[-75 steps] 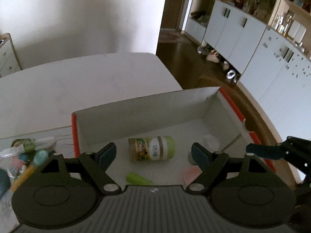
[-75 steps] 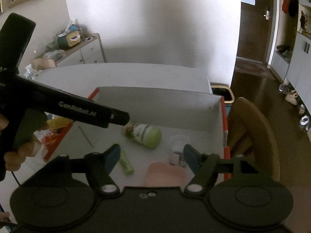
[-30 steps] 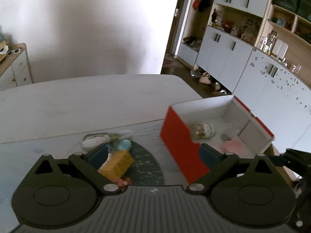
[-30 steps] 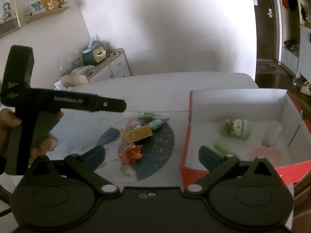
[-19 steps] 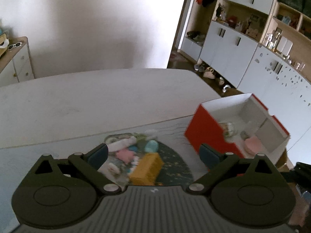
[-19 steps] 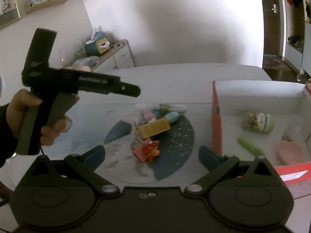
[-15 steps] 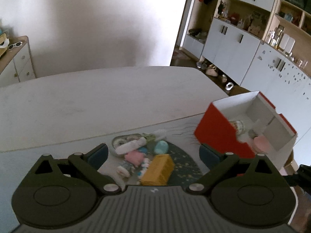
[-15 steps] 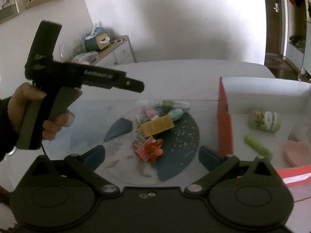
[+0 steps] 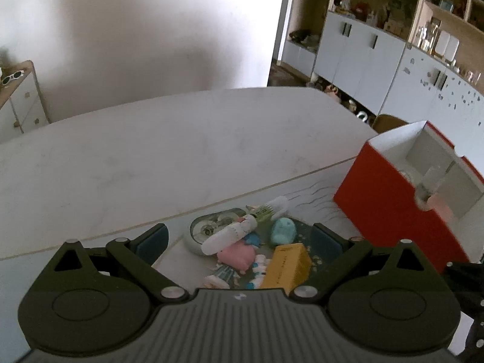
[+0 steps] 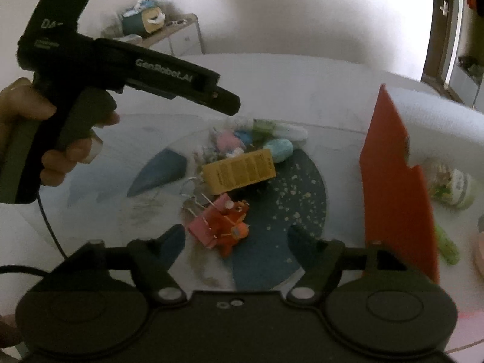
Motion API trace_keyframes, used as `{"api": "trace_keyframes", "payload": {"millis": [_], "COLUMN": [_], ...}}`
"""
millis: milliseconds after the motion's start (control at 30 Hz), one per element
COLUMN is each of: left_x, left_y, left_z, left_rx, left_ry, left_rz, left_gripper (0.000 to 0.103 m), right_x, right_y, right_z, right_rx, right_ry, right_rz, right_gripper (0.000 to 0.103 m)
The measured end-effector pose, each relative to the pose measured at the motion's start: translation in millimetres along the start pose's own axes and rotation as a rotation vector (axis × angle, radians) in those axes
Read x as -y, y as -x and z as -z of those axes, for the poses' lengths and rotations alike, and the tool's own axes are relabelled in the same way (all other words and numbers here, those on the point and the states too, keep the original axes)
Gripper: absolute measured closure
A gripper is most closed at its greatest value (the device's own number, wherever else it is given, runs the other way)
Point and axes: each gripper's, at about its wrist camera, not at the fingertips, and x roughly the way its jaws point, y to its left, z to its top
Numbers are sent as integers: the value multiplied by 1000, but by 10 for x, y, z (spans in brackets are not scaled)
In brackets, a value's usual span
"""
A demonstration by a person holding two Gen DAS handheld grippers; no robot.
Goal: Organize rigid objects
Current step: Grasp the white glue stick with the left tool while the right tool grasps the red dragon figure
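Observation:
A pile of small objects lies on a round blue-and-white mat (image 10: 305, 187): a yellow box (image 9: 286, 266) (image 10: 239, 171), a white tube (image 9: 230, 237), a pink toy (image 9: 237, 255), a teal oval piece (image 9: 282, 230) (image 10: 278, 148), a round tin (image 9: 211, 225) and pink and orange binder clips (image 10: 220, 227). My left gripper (image 9: 239, 240) is open and empty just above the pile. My right gripper (image 10: 236, 237) is open and empty over the clips. The red box (image 9: 393, 193) (image 10: 393, 181) stands to the right, holding a green-capped bottle (image 10: 453, 186), a green stick (image 10: 447, 246) and a pink item (image 10: 479, 257).
The white table (image 9: 151, 151) stretches far behind the pile. A white cabinet wall (image 9: 393, 60) is at the right, a low drawer unit (image 9: 18, 103) at the far left. The left gripper's body and the hand holding it (image 10: 99, 90) cross the right wrist view's left side.
Both grippers have moved left from over the red box to the pile on the mat and have come closer to it. Both stay open and empty.

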Motion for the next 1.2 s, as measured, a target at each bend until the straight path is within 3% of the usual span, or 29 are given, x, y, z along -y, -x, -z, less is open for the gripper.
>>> {"api": "trace_keyframes", "payload": {"millis": [233,633,1033,1200], "left_x": [-86,-121,-56,-65], "left_y": [-254,-566,-707,-701], "left_z": [-35,-156,-106,-86], "left_rx": [-30,-63,-106,-98], "left_ry": [-21,-112,-193,-185], "left_rz": [24,89,139,141], "left_gripper": [3,4,61,73], "right_x": [67,240,220,194], "right_y": [-188,-429,-458,-431], "right_z": [-43,-44,-62,-58], "right_rx": [-42,-76,-74,-67], "right_ry": [-8,-27,-12,-7], "right_rz": [-63,-137,-166,-150], "right_gripper": [48,55,65,65]}}
